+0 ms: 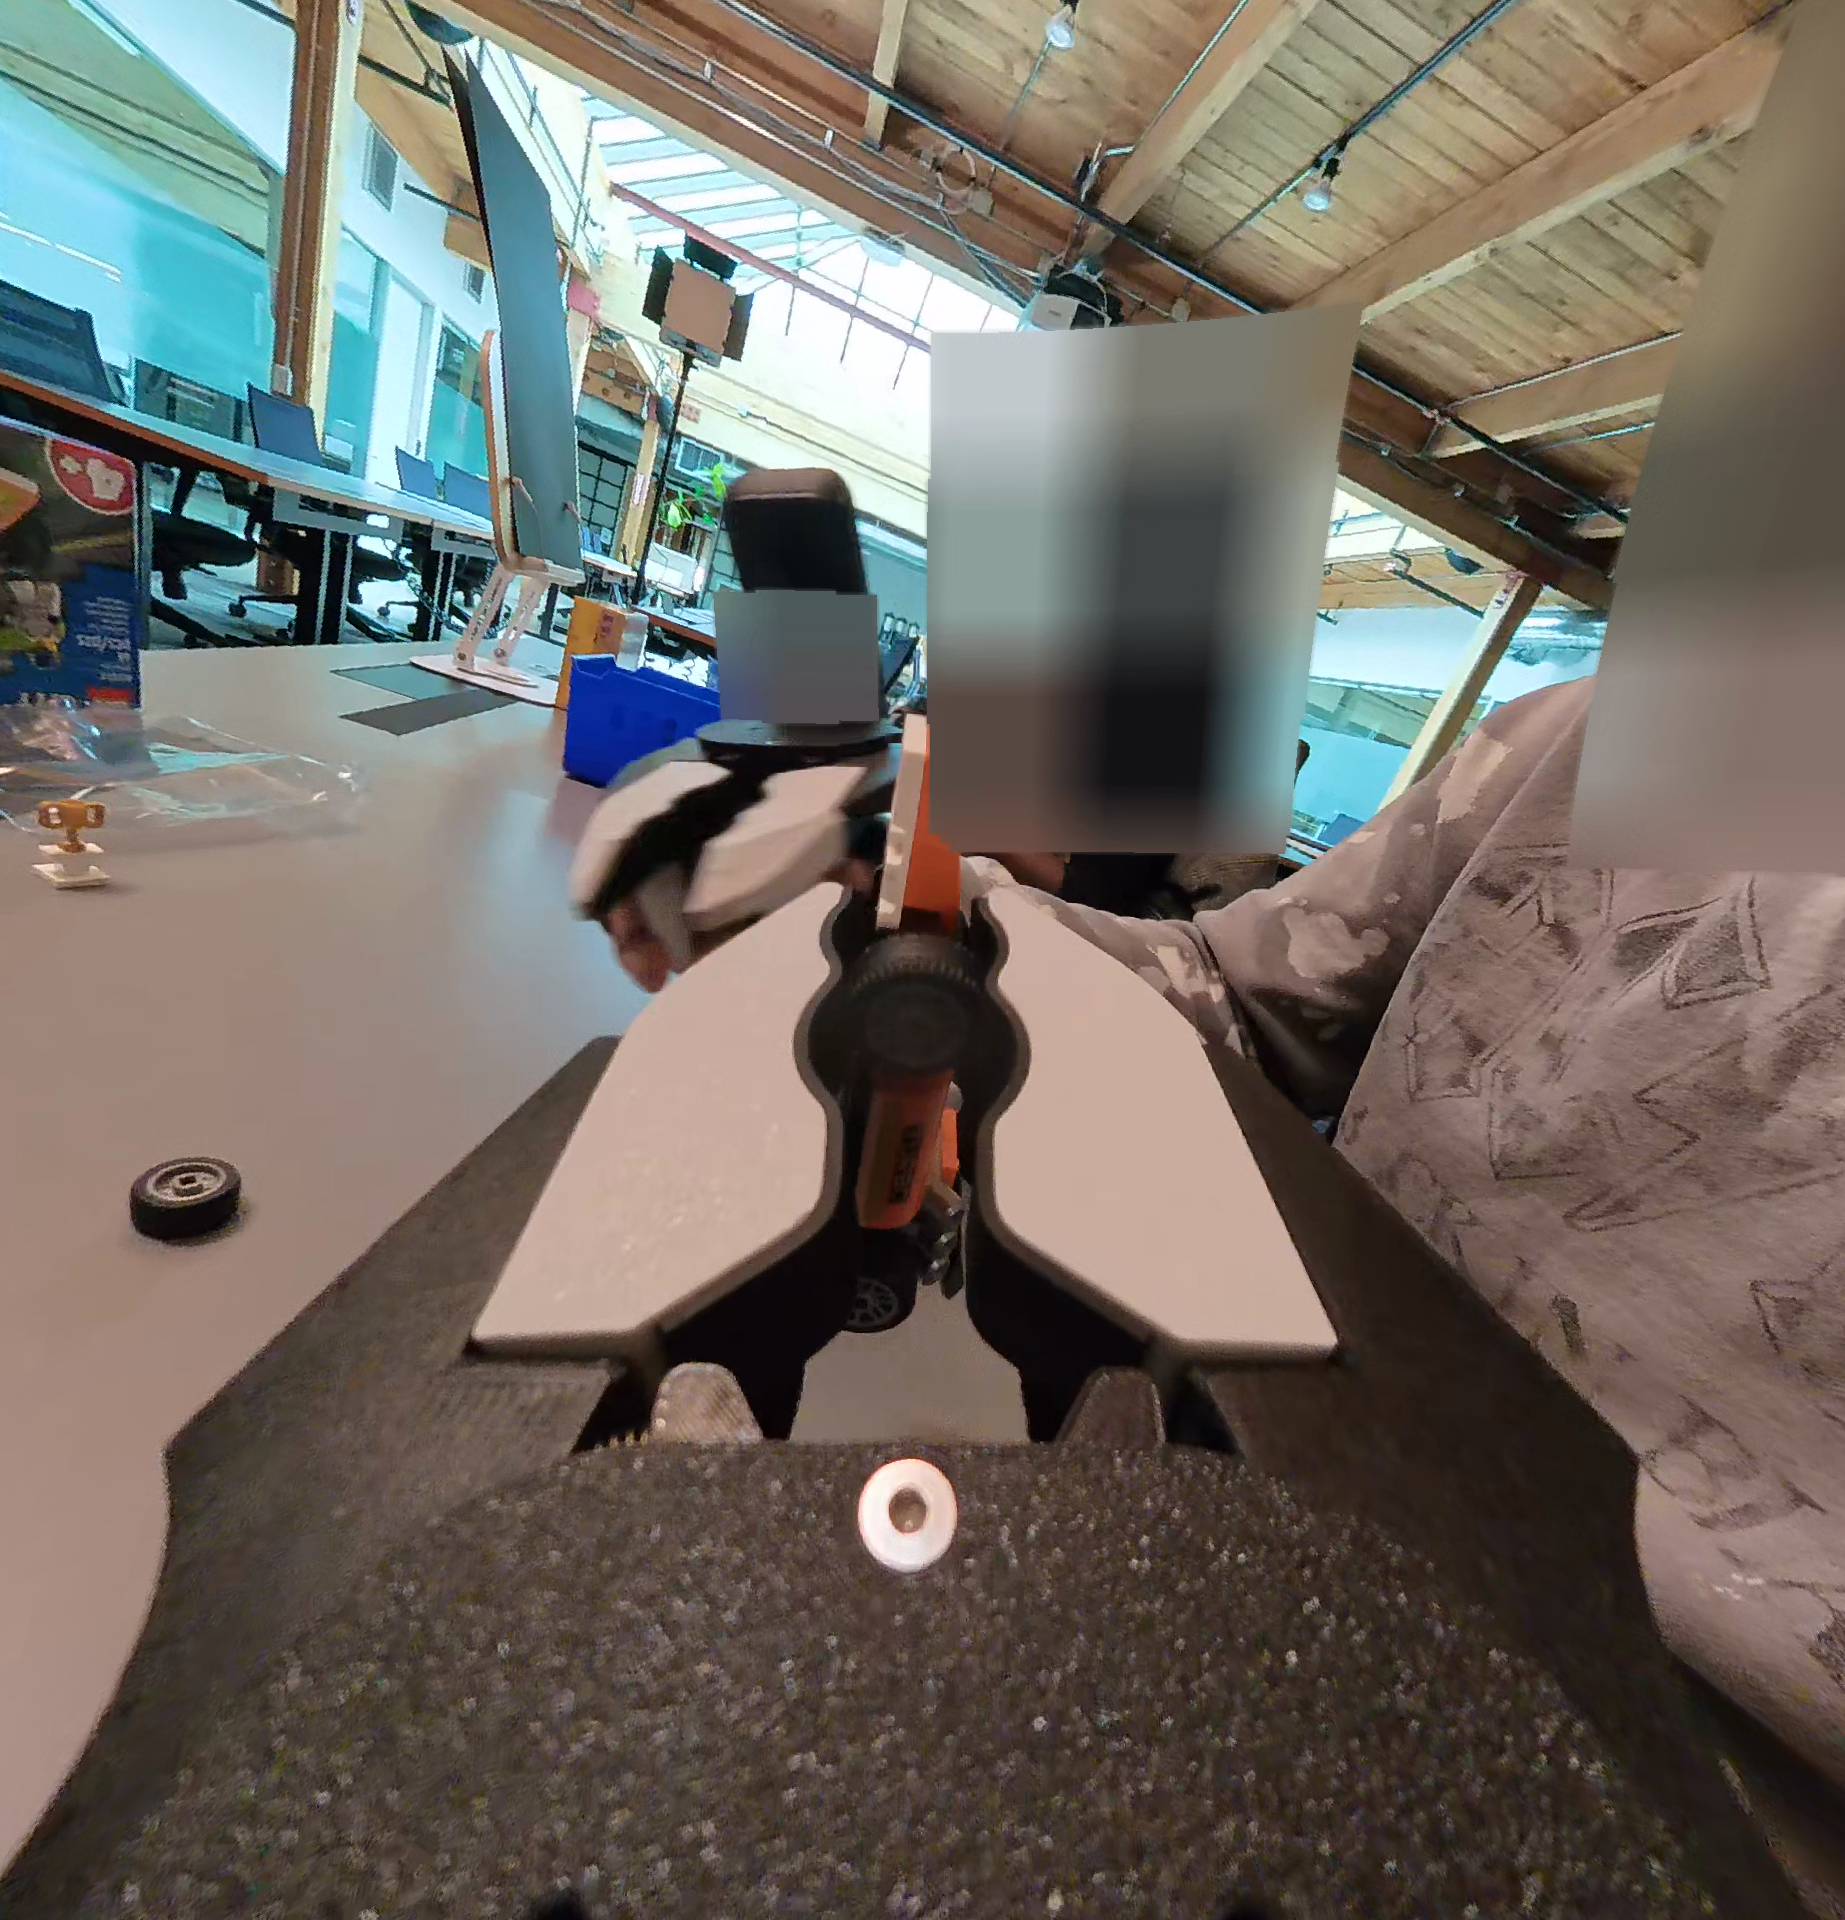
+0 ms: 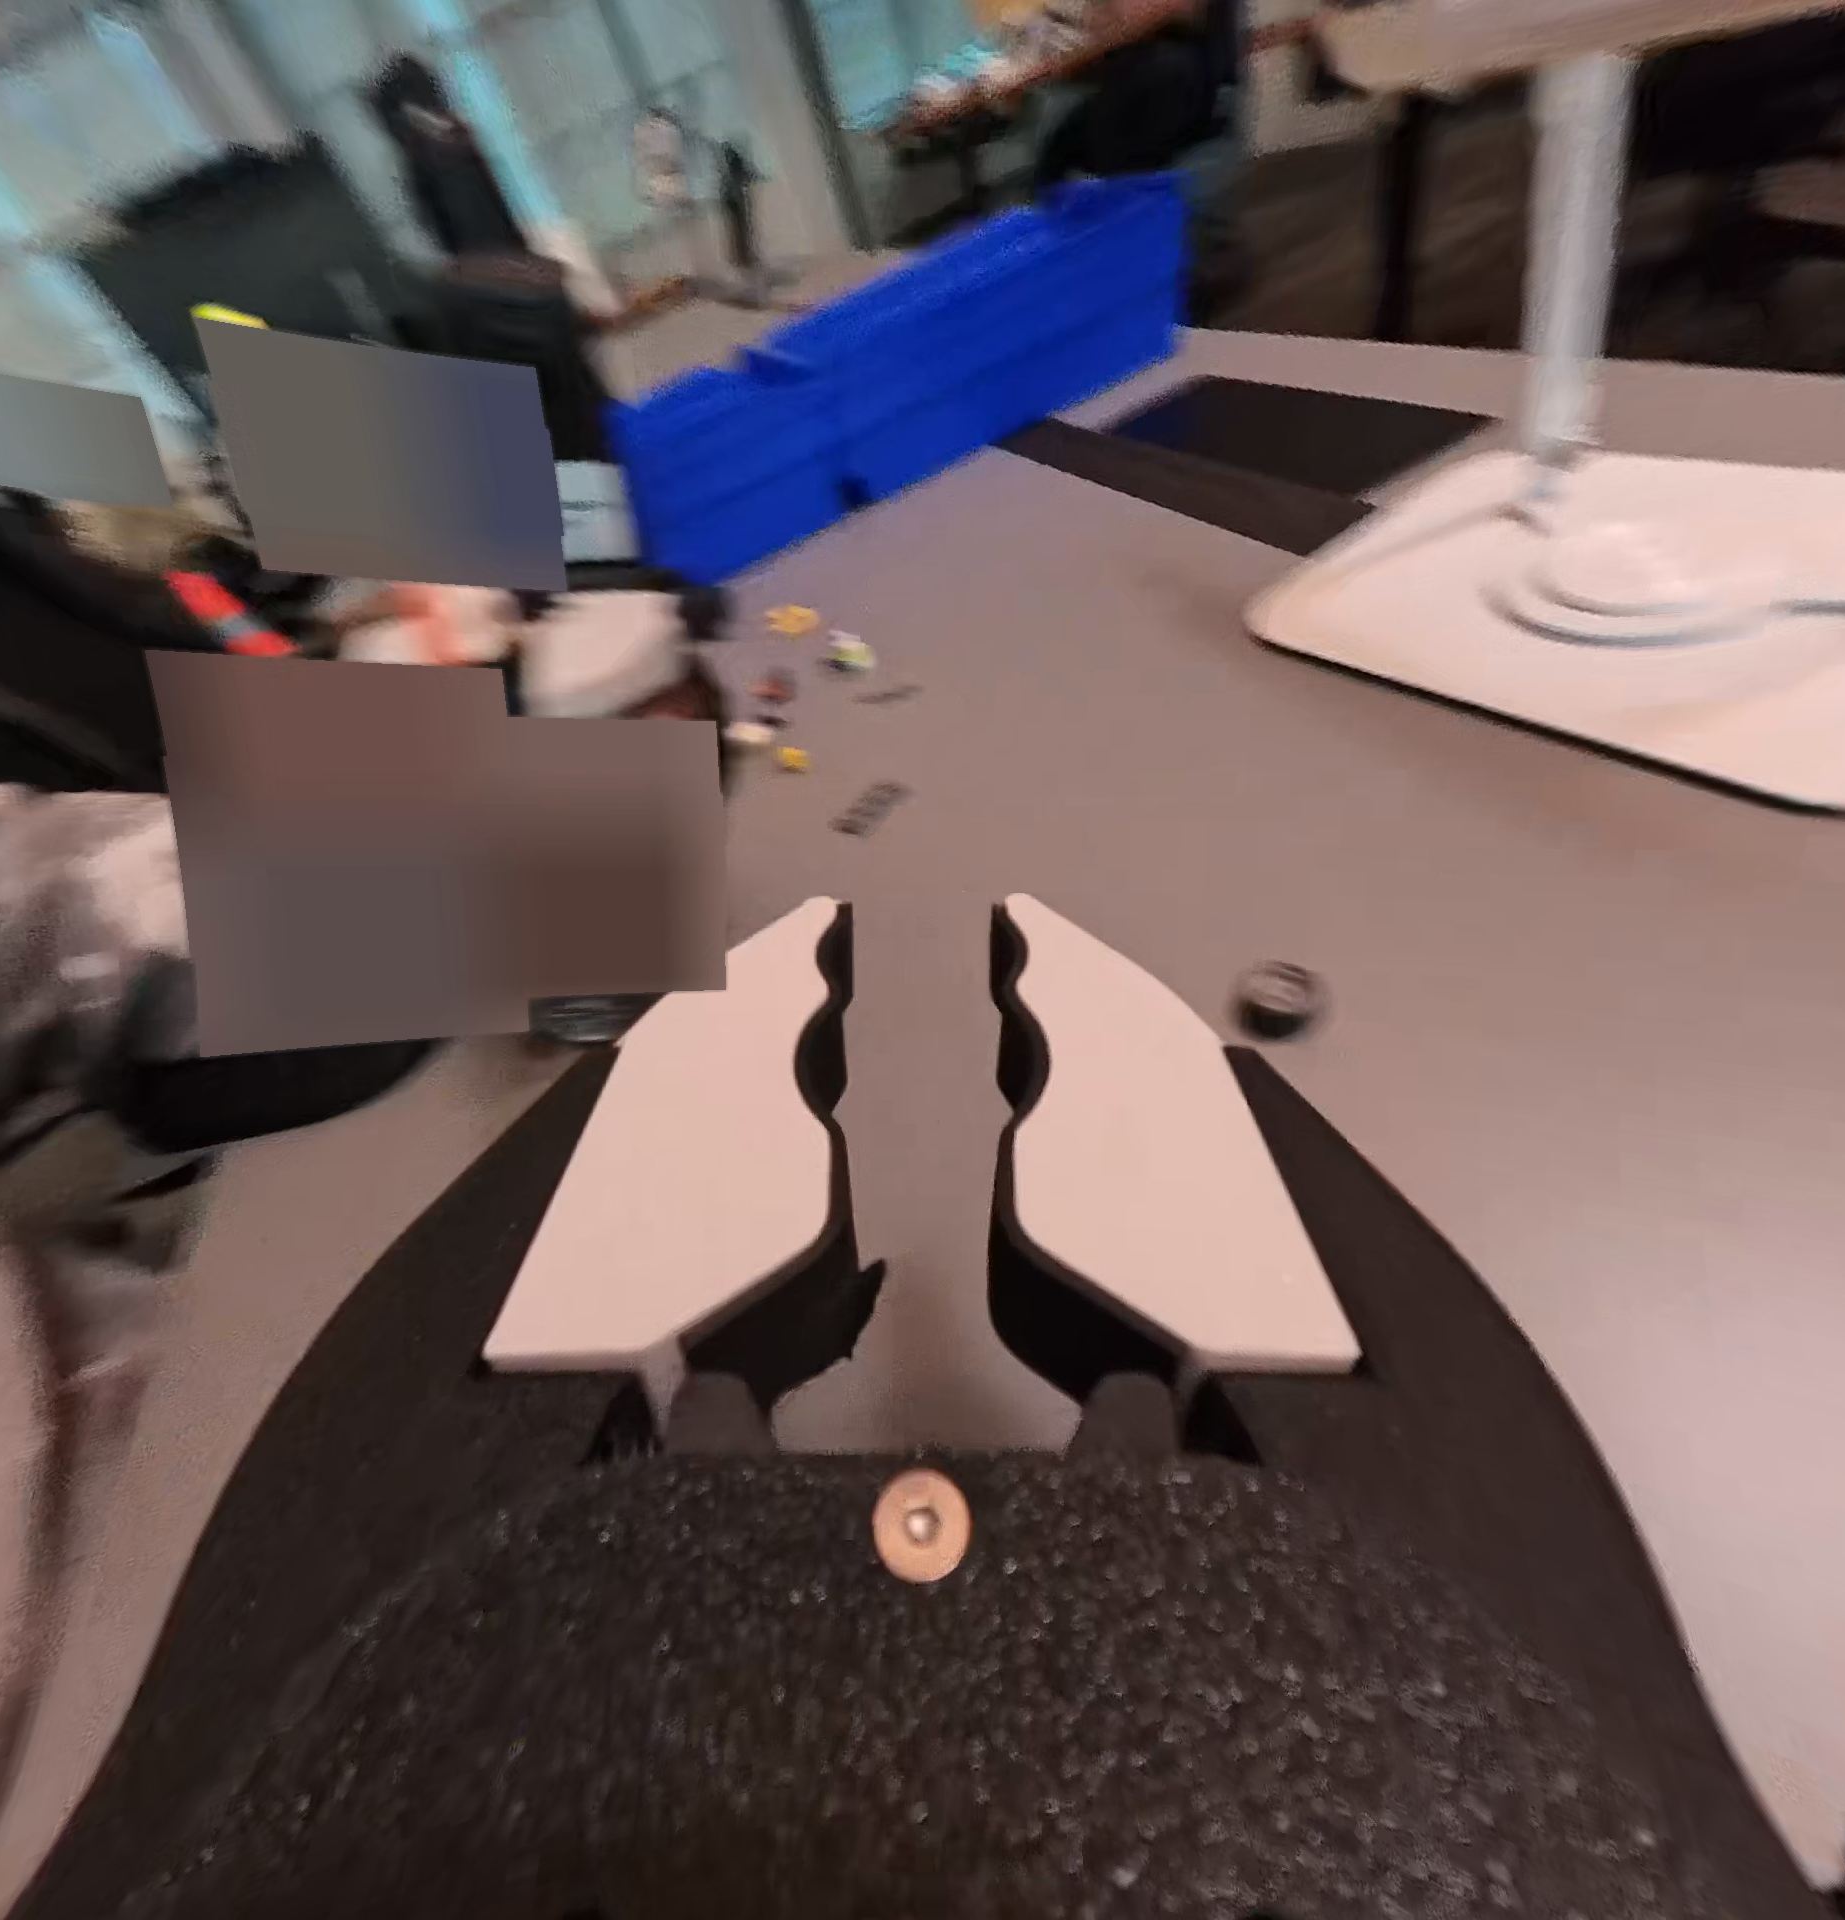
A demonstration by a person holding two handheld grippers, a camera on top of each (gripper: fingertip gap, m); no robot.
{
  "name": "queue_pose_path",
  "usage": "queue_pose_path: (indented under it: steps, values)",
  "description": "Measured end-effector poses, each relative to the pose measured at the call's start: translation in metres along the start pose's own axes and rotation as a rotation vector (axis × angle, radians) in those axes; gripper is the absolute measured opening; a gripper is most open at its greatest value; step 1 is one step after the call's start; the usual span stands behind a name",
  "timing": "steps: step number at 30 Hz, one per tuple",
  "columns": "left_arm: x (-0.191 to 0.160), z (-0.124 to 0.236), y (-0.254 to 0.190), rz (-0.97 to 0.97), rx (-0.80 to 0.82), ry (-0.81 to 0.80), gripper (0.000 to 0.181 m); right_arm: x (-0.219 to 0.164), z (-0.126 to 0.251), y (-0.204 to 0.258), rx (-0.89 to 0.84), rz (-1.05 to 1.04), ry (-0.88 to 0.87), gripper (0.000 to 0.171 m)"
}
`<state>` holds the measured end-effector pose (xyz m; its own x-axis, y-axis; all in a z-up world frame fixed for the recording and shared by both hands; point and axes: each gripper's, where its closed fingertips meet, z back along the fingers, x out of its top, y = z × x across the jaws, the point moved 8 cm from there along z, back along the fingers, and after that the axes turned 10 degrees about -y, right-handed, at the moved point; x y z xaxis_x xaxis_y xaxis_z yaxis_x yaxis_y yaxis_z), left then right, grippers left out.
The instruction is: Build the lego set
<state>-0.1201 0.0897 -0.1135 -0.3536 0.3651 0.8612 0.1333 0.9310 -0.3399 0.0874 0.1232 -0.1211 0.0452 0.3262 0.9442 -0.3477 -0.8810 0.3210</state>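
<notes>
My left gripper is shut on an orange and white lego car, held on end above the grey table; a black wheel of the car sits between the jaws. The right gripper shows beyond it in the left wrist view. A loose black wheel lies on the table to the left. A small gold and white lego piece stands farther left. In the blurred right wrist view my right gripper is open and empty over the table. A black wheel lies to its right. Several small loose lego pieces lie ahead.
A lego box and clear plastic bags lie at the far left. A blue bin stands at the back. A white monitor base sits at the right. A person's patterned grey sleeve is close on the right.
</notes>
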Motion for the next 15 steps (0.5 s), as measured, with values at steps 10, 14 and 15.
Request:
queue_pose_path:
  steps: [10,14,15]
  values:
    - [0.001,0.007,0.004,-0.091,0.079,0.043,0.021,-0.030,-0.063,-0.077,-0.245,0.176,0.586,0.033]
    - [0.001,0.010,0.008,-0.115,0.109,0.071,0.021,-0.030,-0.074,-0.084,-0.257,0.187,0.690,0.021]
    - [0.001,0.011,0.009,-0.119,0.116,0.075,0.020,-0.029,-0.074,-0.084,-0.248,0.184,0.705,0.021]
